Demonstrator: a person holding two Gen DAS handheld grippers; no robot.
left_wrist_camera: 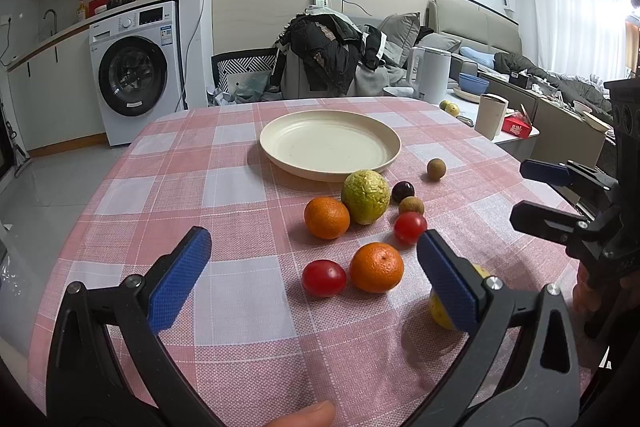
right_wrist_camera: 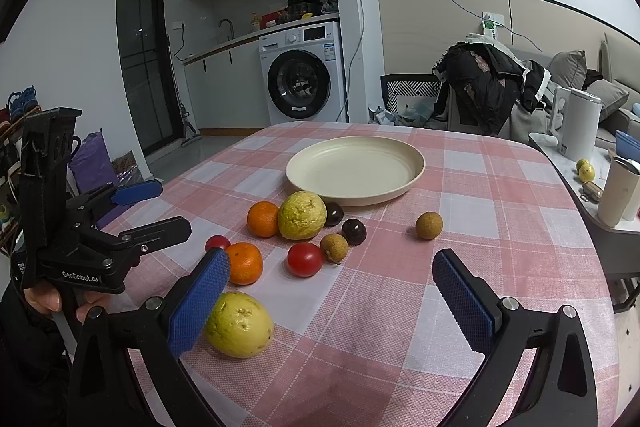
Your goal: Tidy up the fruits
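The left tool [left_wrist_camera: 314, 259] was held wide open and empty above the checked desk [left_wrist_camera: 224, 187]. The fruits [right_wrist_camera: 302, 215] were clustered just before the cream plate [right_wrist_camera: 356, 169], none on it. A yellow fruit [right_wrist_camera: 239, 324], perhaps a passionfruit, lay beside the gaping, empty right tool [right_wrist_camera: 332, 277].

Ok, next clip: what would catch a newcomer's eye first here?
The loose cluster of fruit on the pink checked tablecloth: two oranges, red tomatoes, and a big yellow-green fruit right by the empty cream plate behind it. Nearer, another yellow fruit lies beside the right gripper, which hangs open over the cloth. The left gripper is open too, above the near orange and tomato.
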